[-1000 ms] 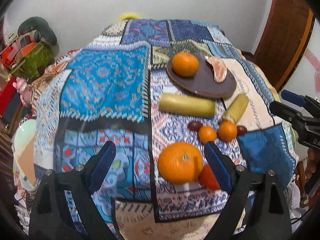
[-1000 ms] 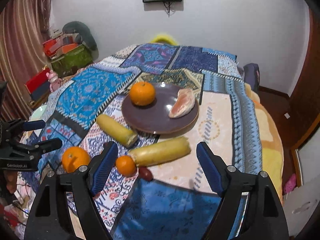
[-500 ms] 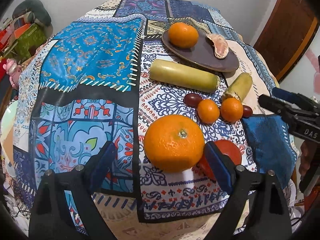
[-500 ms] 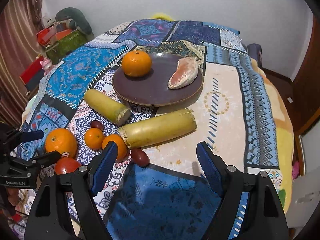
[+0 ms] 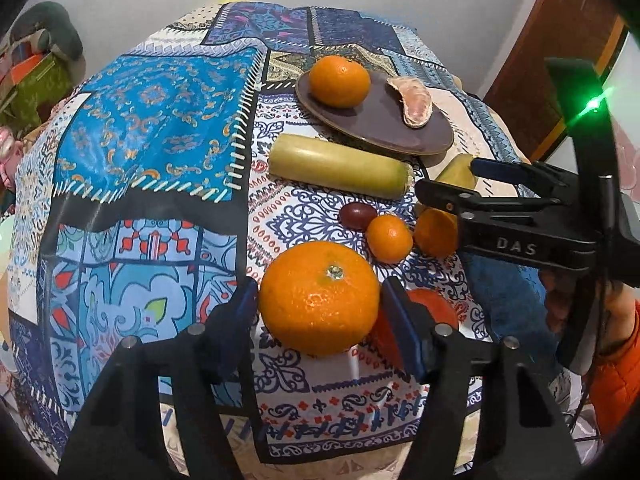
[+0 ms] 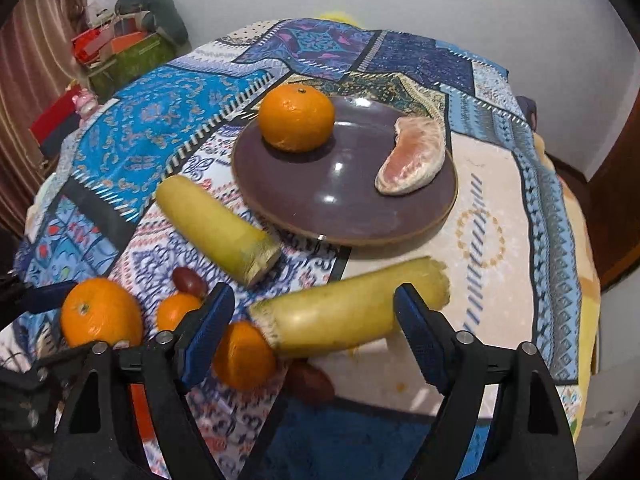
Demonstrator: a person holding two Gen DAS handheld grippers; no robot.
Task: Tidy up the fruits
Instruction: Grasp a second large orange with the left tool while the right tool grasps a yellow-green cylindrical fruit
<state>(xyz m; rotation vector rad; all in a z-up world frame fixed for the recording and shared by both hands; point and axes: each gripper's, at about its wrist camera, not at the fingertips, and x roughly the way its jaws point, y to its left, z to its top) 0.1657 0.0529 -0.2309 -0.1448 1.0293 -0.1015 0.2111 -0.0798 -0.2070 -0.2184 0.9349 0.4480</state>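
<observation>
A large orange [image 5: 319, 297] lies on the patterned cloth between the fingers of my left gripper [image 5: 318, 312], whose jaws stand close on both sides of it; it also shows in the right wrist view [image 6: 101, 312]. My right gripper [image 6: 314, 332] is open around a yellow-green stick [image 6: 348, 310] and also shows in the left wrist view [image 5: 448, 184]. A brown plate [image 6: 344, 208] holds an orange [image 6: 296, 117] and a peeled pomelo segment [image 6: 412, 156].
A second yellow-green stick [image 5: 338, 165] lies in front of the plate. Two small oranges [image 5: 389, 238] and a dark date [image 5: 357, 215] lie between the grippers; a red fruit [image 5: 434, 310] sits by my left gripper's right finger. The table edge is near.
Both grippers moved forward and down. The left jaws narrowed around the large orange. The right gripper came down around the near yellow-green stick.
</observation>
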